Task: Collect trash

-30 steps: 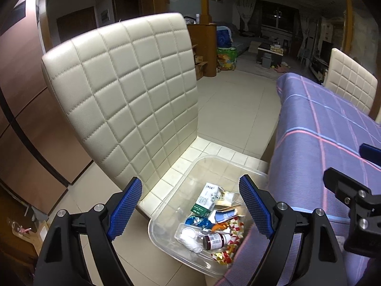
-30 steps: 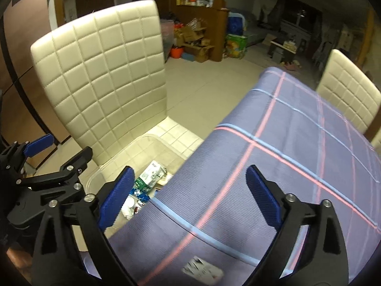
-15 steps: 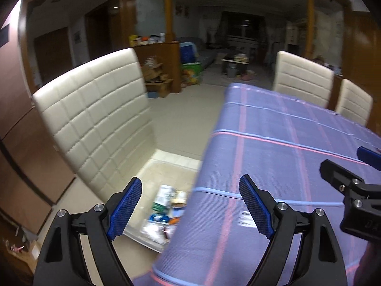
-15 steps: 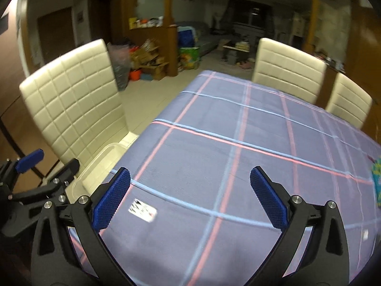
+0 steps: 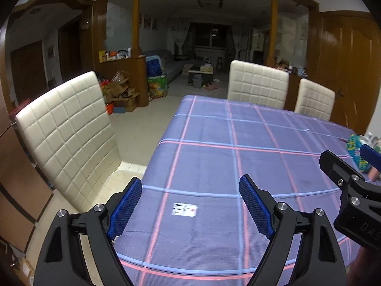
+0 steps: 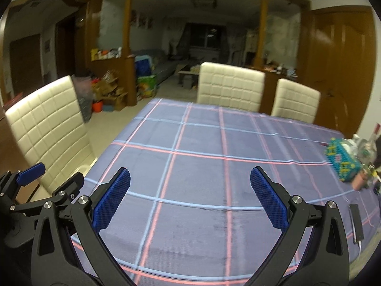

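Trash remaining was one small white printed scrap [image 5: 184, 209], lying flat on the tablecloth [image 5: 250, 138] near the table's near edge, towards its left corner. Left gripper [image 5: 190, 205] hovered above it, jaws wide and empty, the scrap between the fingers in that view but untouched. Right gripper [image 6: 190, 197] likewise stood wide open, holding nothing, over bare cloth. Judged step: approach for a pickup. Next move would call for lowering onto the scrap and pinching a thin, flat item off cloth.
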